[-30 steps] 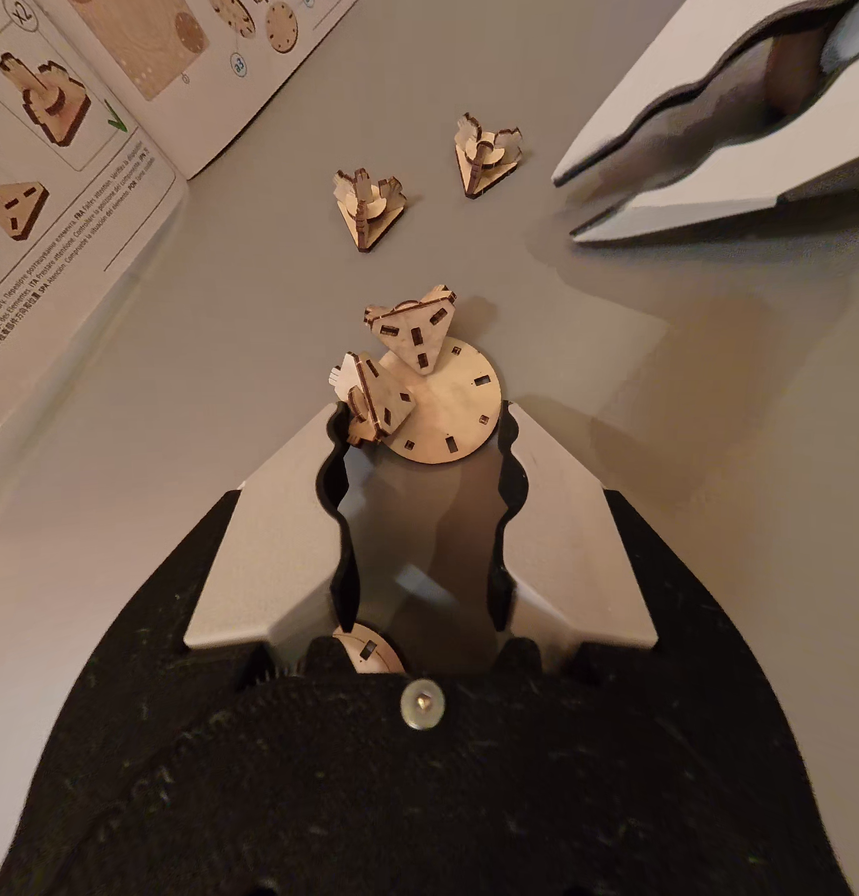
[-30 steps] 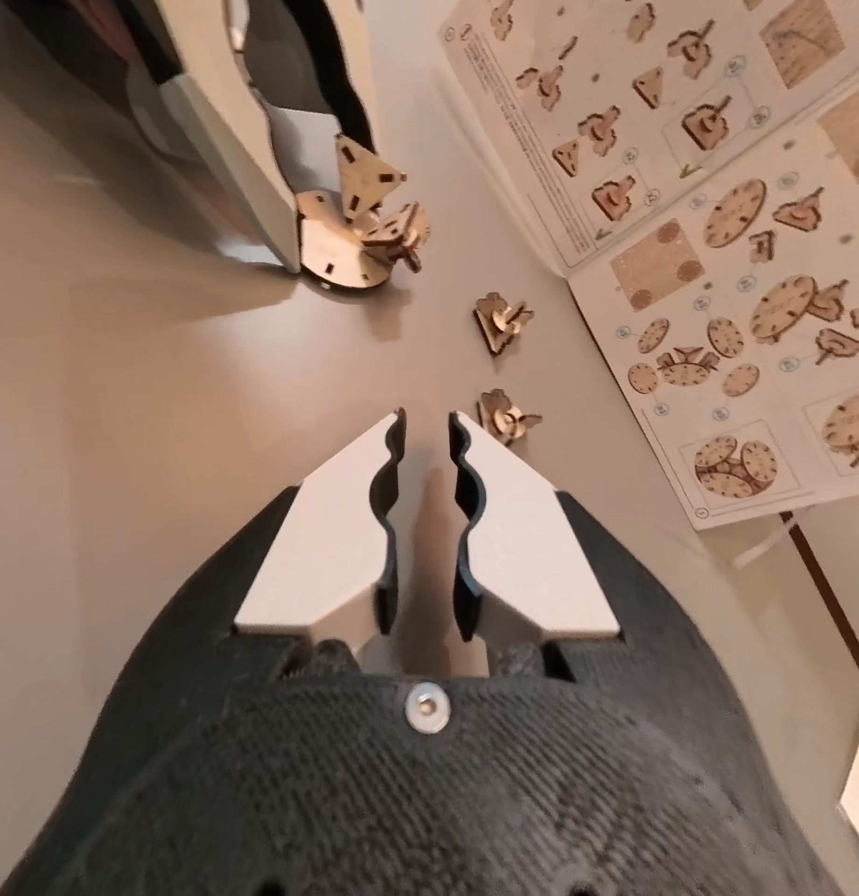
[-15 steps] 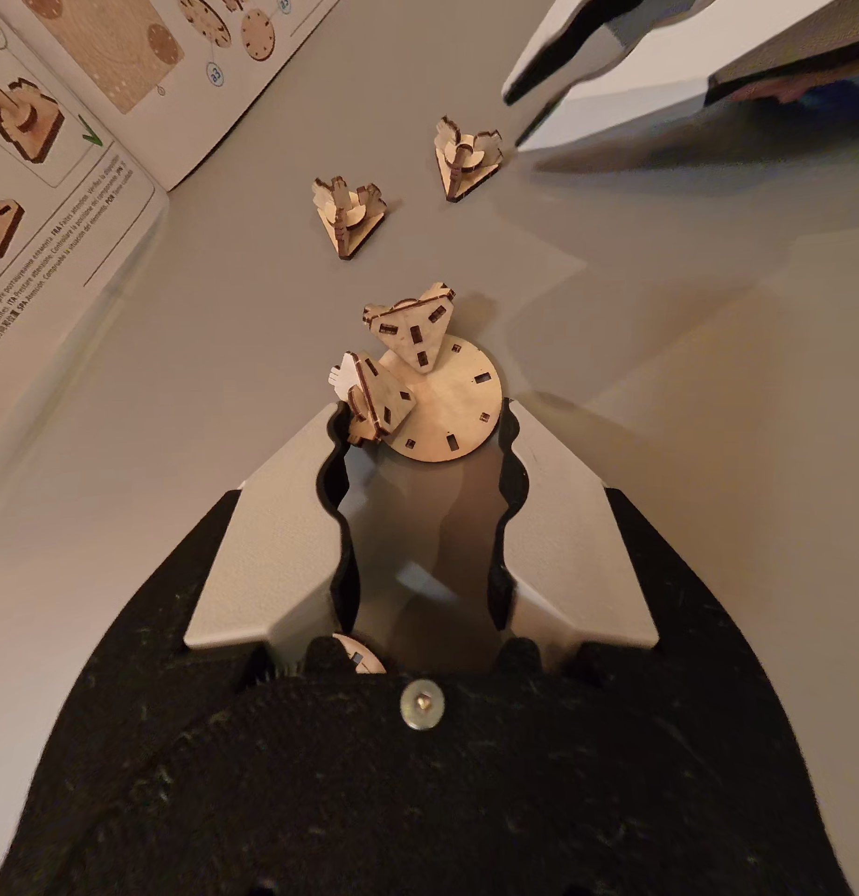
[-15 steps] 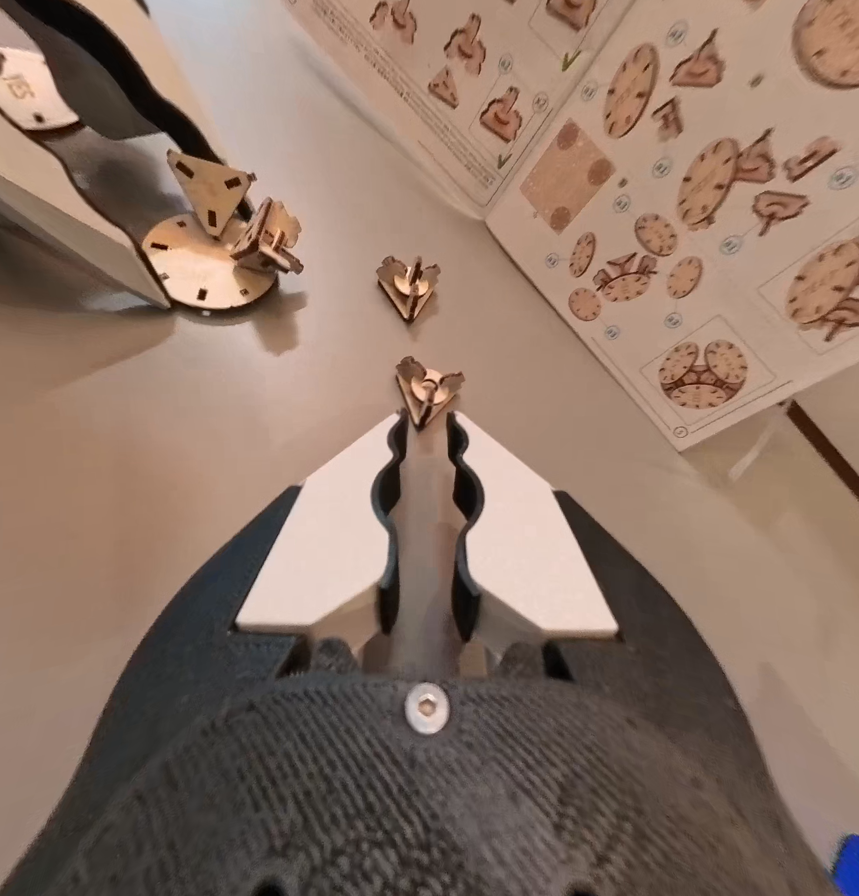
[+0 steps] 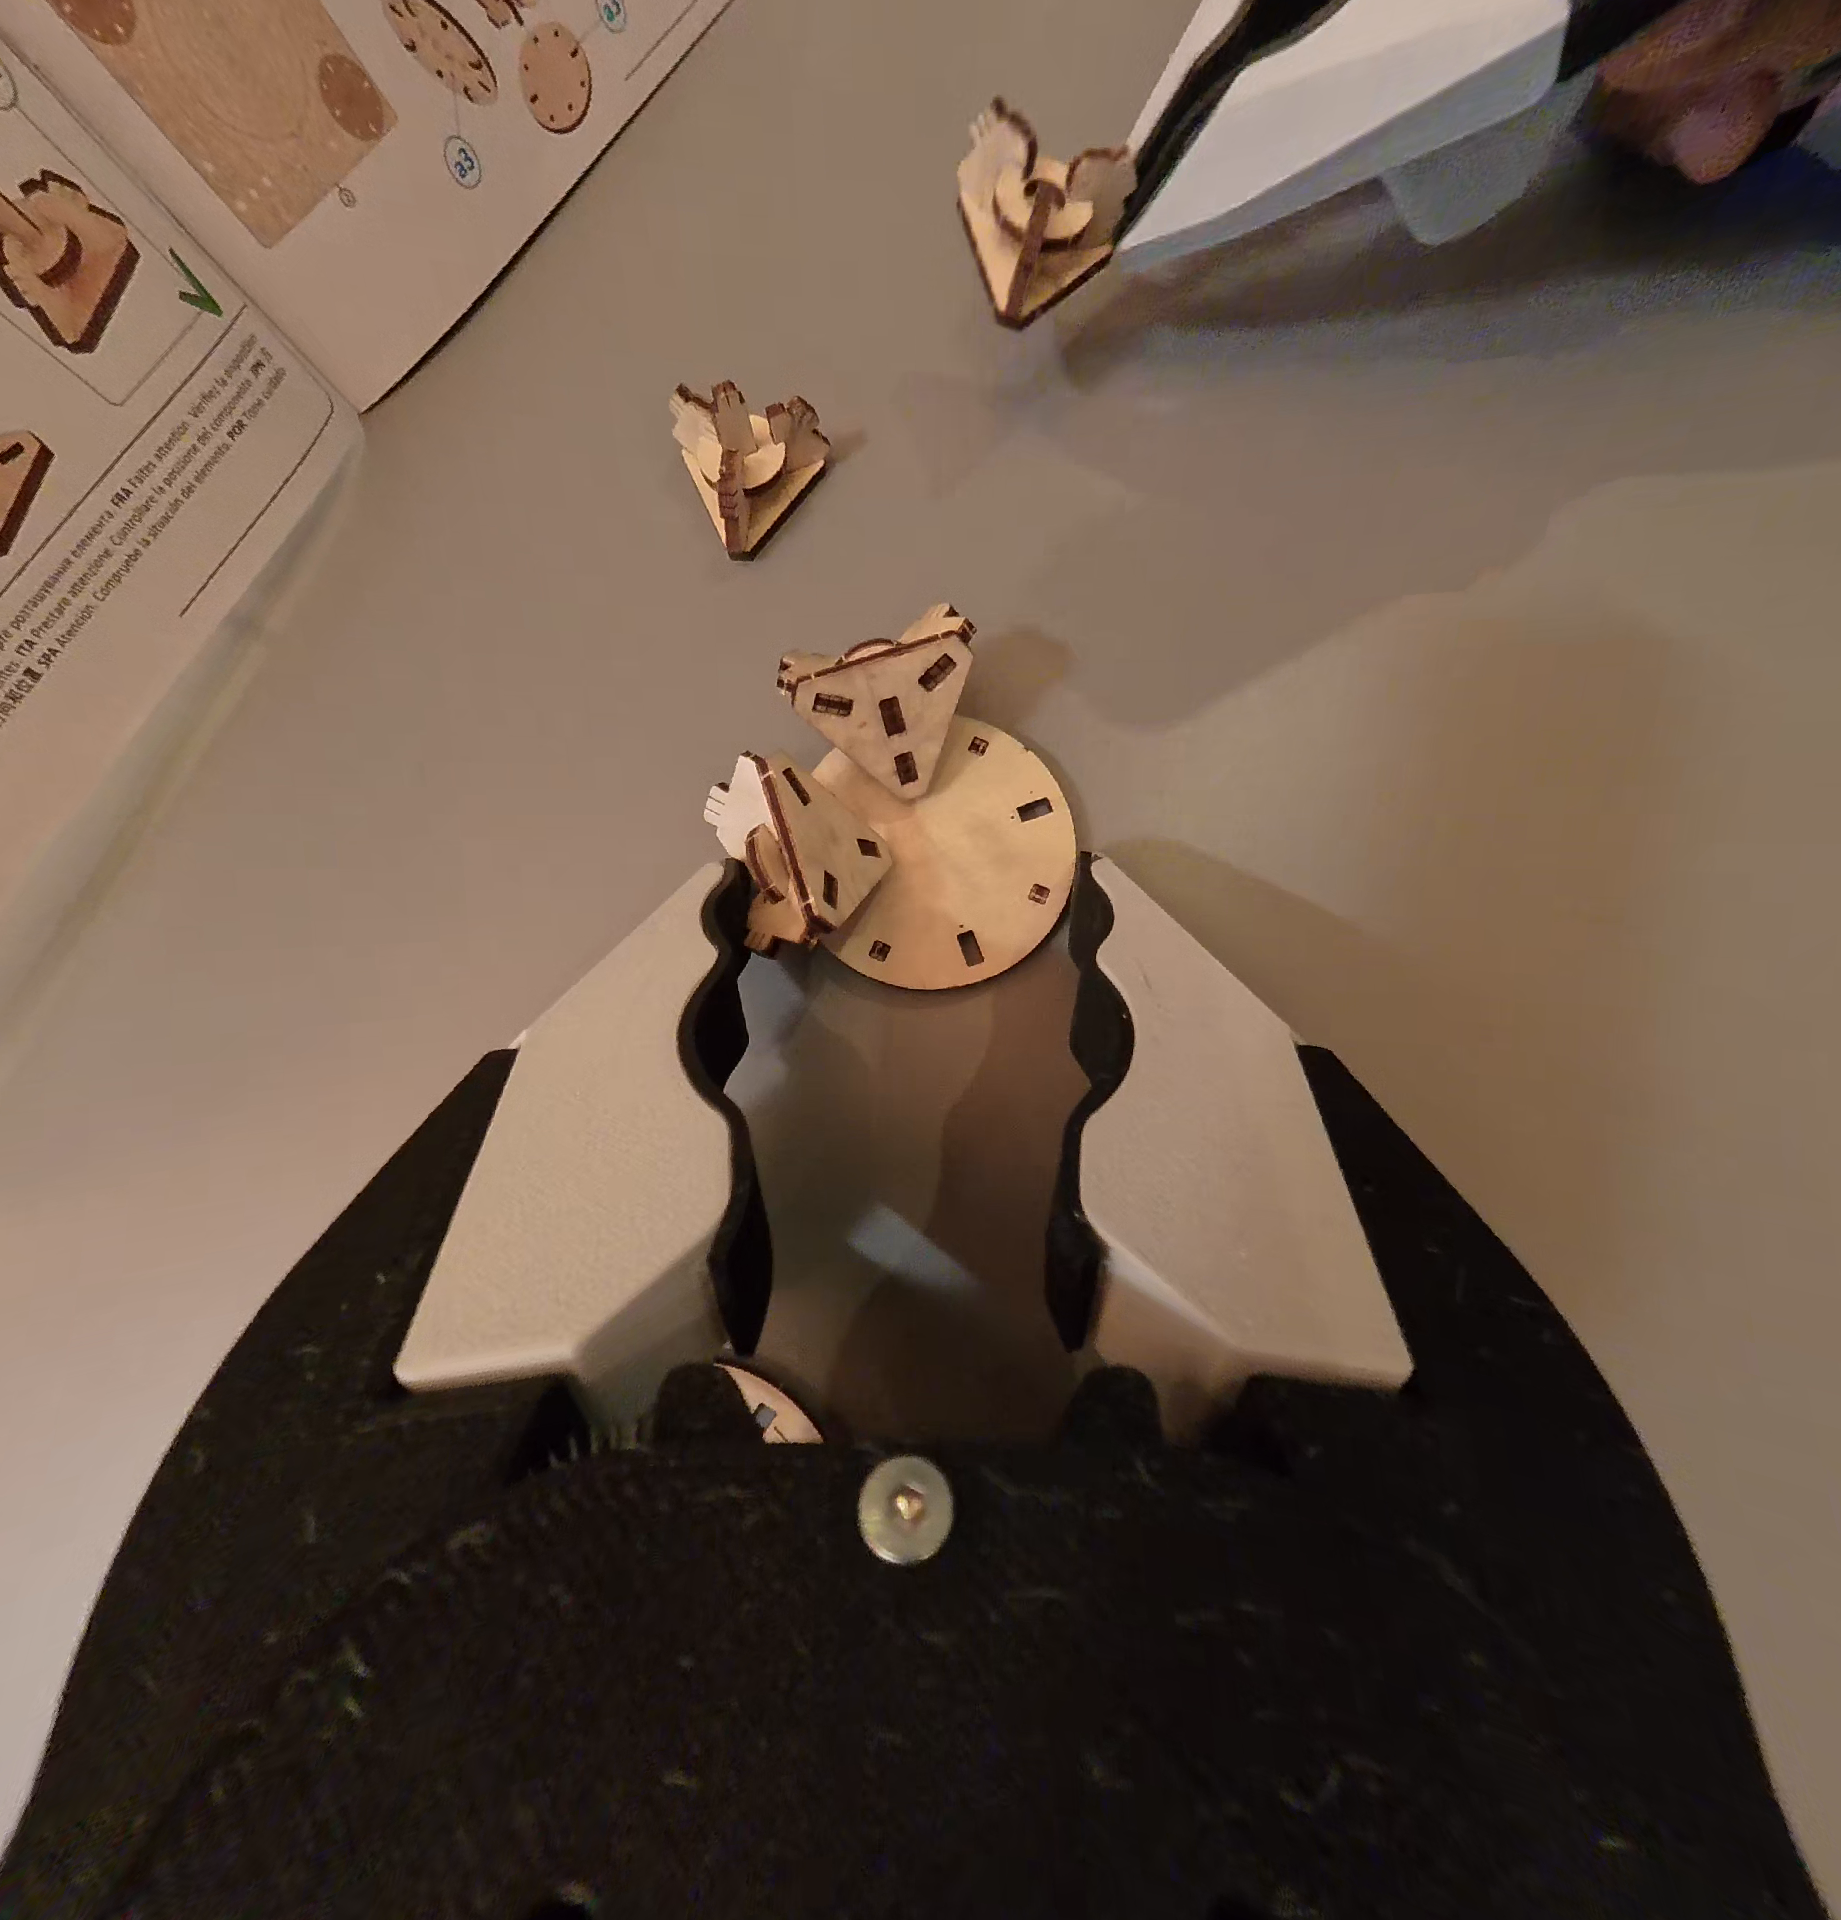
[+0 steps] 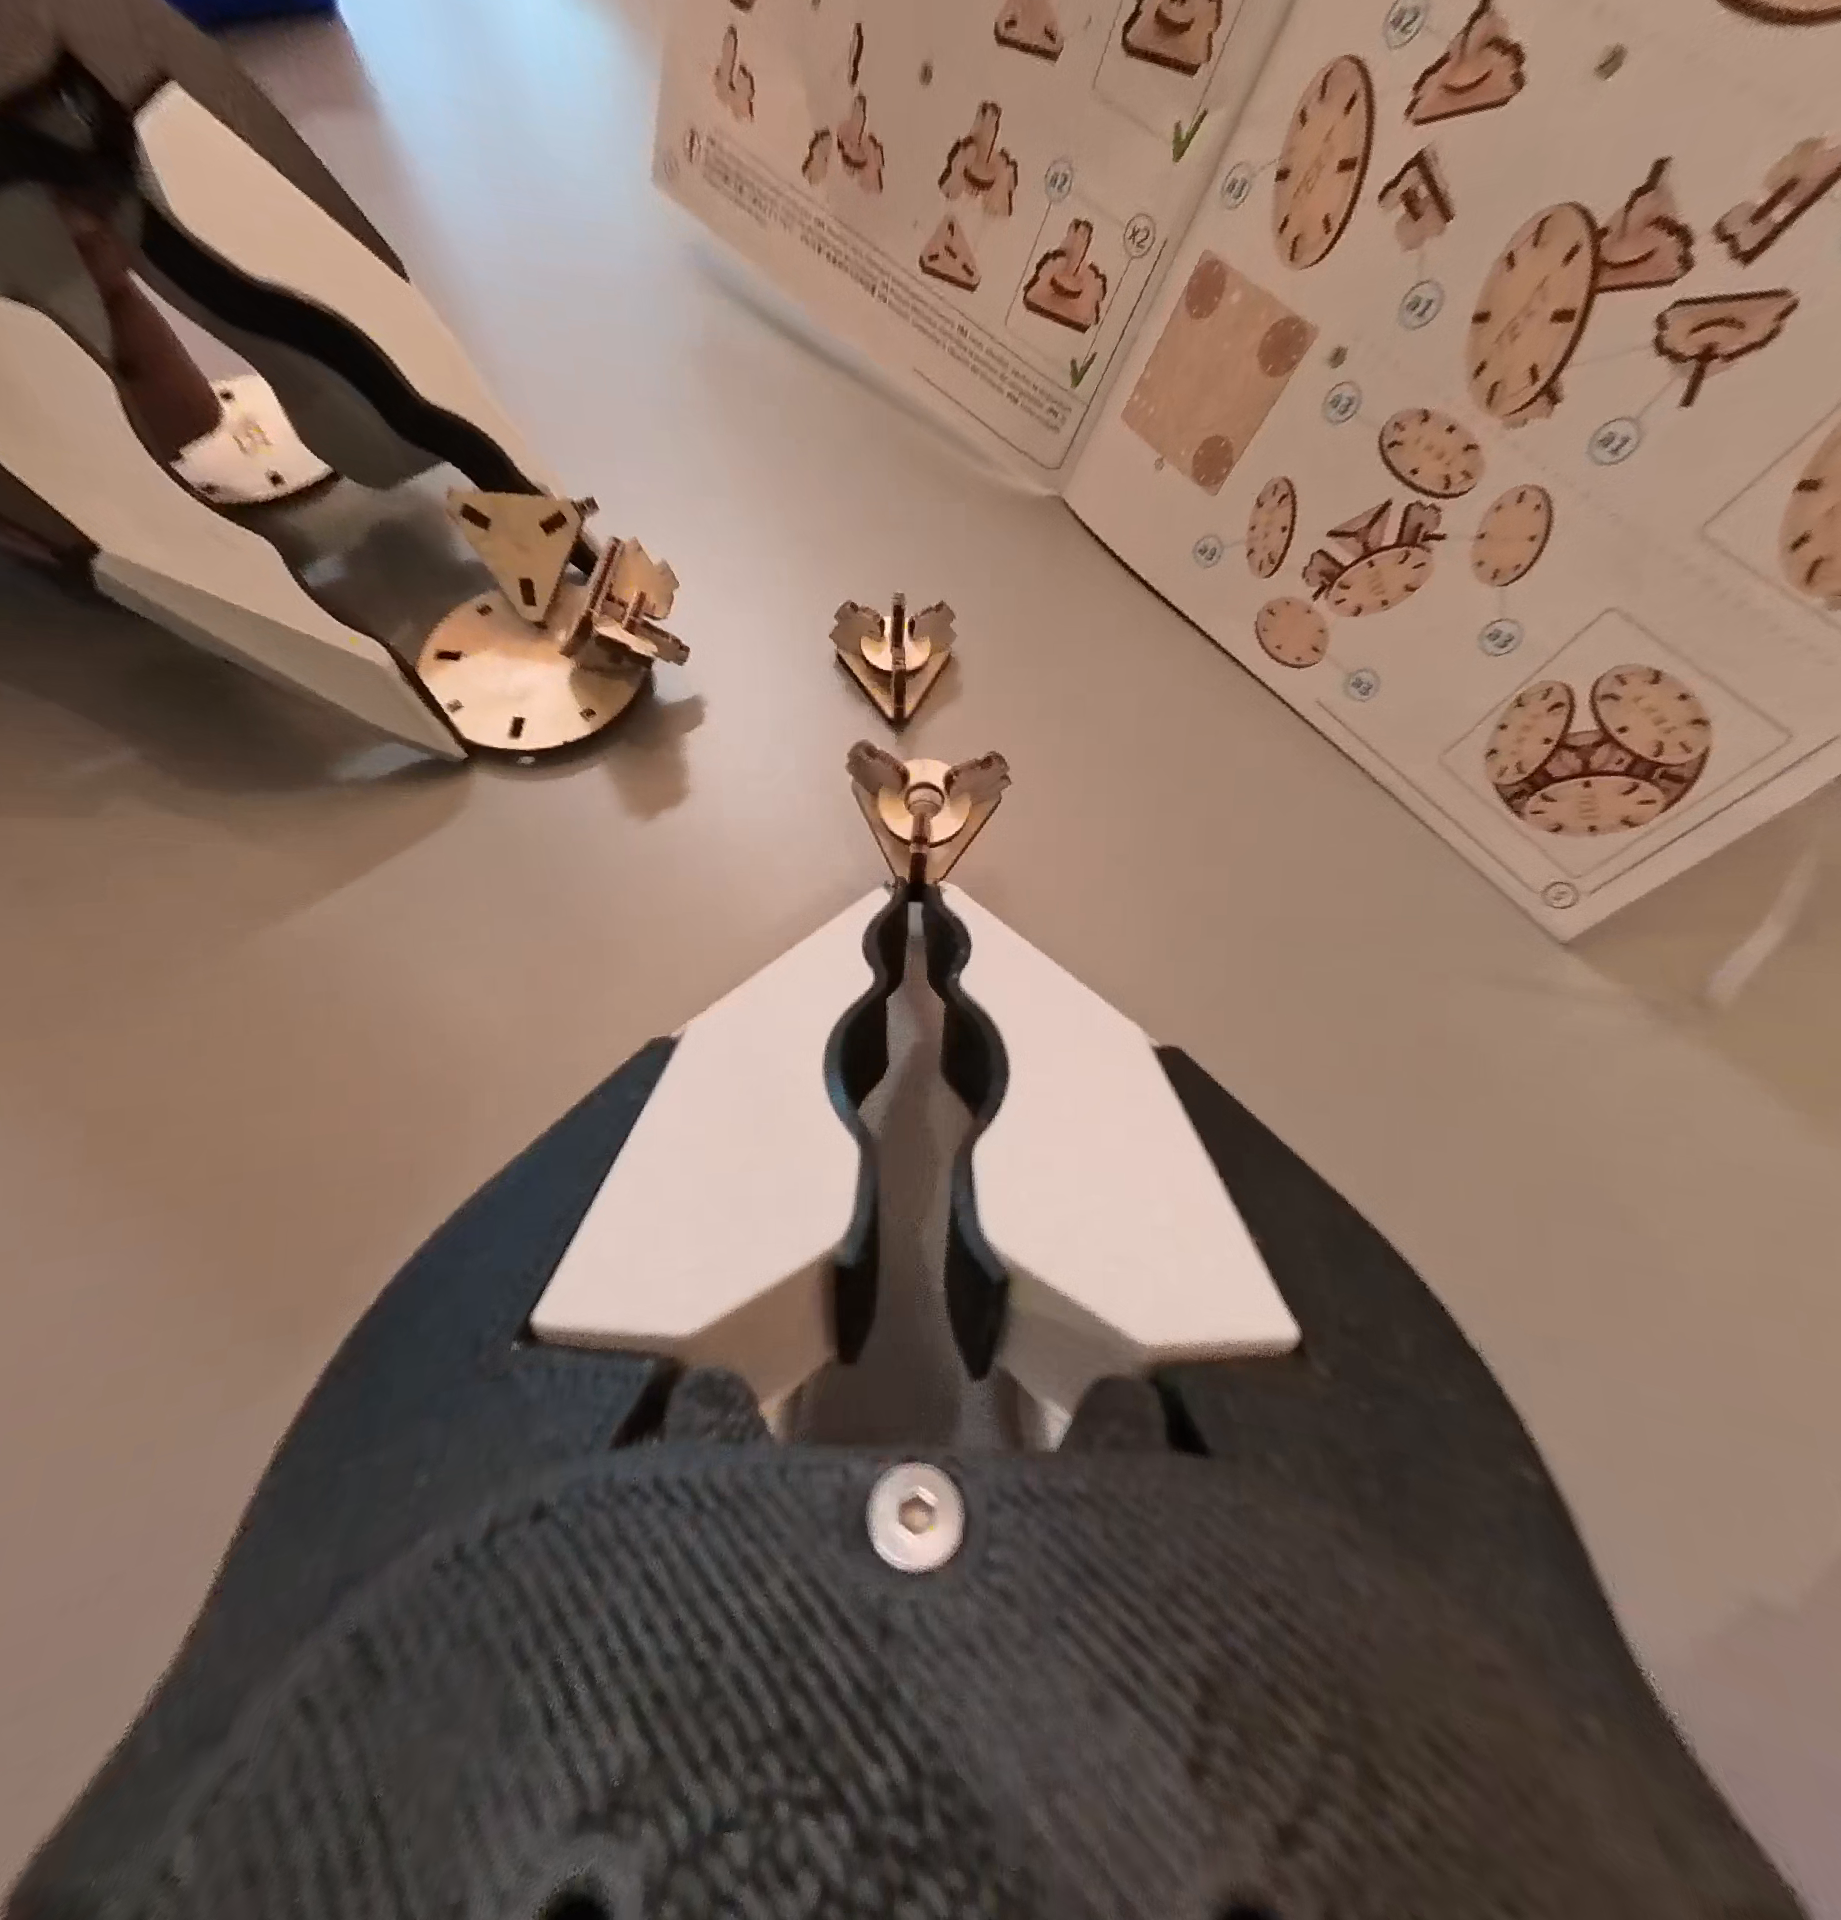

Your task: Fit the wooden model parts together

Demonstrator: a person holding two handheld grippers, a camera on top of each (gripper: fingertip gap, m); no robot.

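Your right claw is pinched shut on the thin upright fin of a small triangular wooden piece, at the very tips. That's a thin bite: twist or lift off-axis and the piece could pivot or slip out.

Your left claw is wide, clamping the wooden disc by its edges on the grey tabletop. Two triangular pieces stand slotted in the disc; one sits against the left fingertip and could get knocked.

The right view shows the pinch end-on, plus a second disc back between the left claw's fingers. The left view shows the pinch from the side and a hand. A spare triangular piece and an instruction sheet lie nearby.
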